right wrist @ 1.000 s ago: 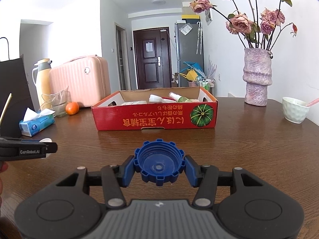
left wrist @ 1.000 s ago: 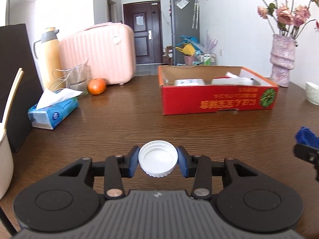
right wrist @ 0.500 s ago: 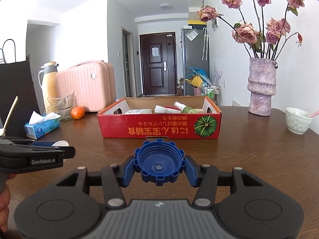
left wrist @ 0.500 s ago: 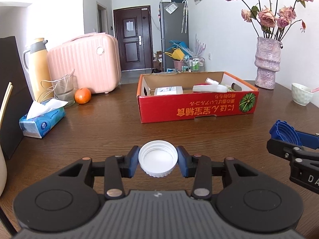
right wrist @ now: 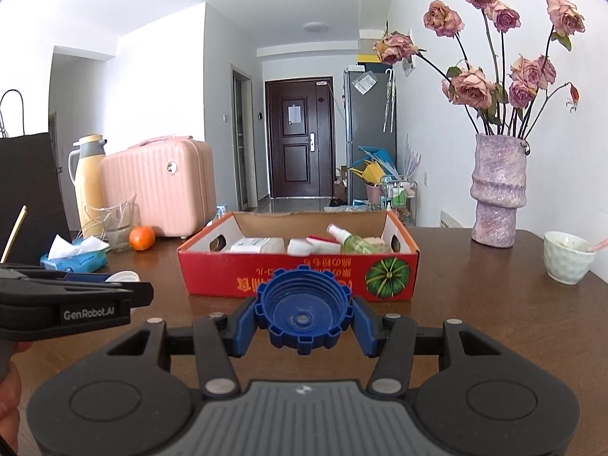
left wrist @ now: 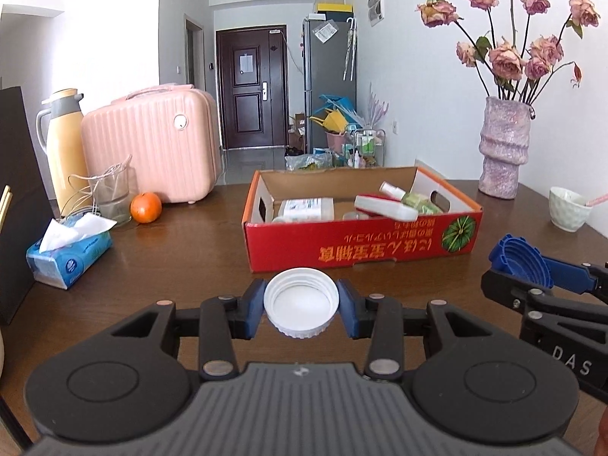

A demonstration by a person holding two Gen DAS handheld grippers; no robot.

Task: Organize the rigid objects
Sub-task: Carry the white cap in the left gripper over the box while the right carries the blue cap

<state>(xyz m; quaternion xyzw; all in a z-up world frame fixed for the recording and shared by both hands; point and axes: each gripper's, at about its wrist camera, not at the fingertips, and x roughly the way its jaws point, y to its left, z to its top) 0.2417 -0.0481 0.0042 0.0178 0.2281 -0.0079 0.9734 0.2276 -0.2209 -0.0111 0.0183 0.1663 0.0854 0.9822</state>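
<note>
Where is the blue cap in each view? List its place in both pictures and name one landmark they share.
Left wrist view: the blue cap sits at the right edge, seen side-on, clamped in the right gripper.
Right wrist view: the blue cap is at lower centre, open side up, between the blue fingers.
Shared landmark: the red cardboard box, on the table beyond the cap.
</note>
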